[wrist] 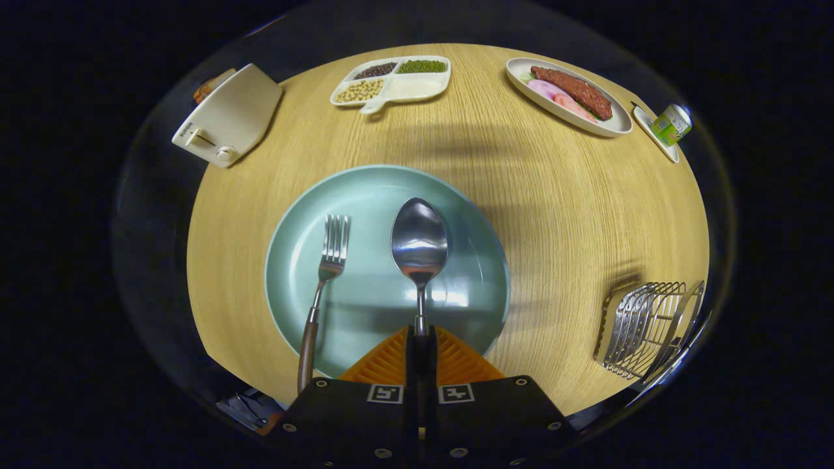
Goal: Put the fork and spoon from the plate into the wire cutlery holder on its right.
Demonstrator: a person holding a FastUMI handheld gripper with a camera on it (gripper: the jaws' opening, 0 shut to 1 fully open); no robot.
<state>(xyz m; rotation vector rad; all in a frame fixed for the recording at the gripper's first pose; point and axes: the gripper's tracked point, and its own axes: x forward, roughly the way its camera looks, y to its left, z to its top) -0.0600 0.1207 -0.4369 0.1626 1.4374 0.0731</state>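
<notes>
Spoon (419, 244) clamped by its handle between the orange fingers (384, 361) of the gripper (421, 335), jaws drawn nearly together with only the thin metal stem between them; bowl pointing out toward 12 o'clock over the middle of the pale green plate (365, 189). Gripped low on the handle, probably so the bowl hangs forward and can be tipped down into a slot later. Hard to tell whether lifted off the plate or resting on it.

Fork (324, 286) just beside at 10 o'clock of the fingertips, tines up toward 12, wooden handle trailing back over the plate's near rim; untouched, apart from the spoon, so likely left for a second trip.

Wire cutlery holder (648, 329) well apart at 3 o'clock of the plate, near the round wooden table's (554, 215) edge, empty as far as can be seen. Carrying the spoon rightward and standing it upright looks like the next need; risk of the slim handle twisting in the grip.

Farther off: toaster (225, 117) at 10 o'clock, divided tray of beans (391, 81) at 12, oval dish of meat (567, 94) at 1, small green carton (671, 124) at 2
</notes>
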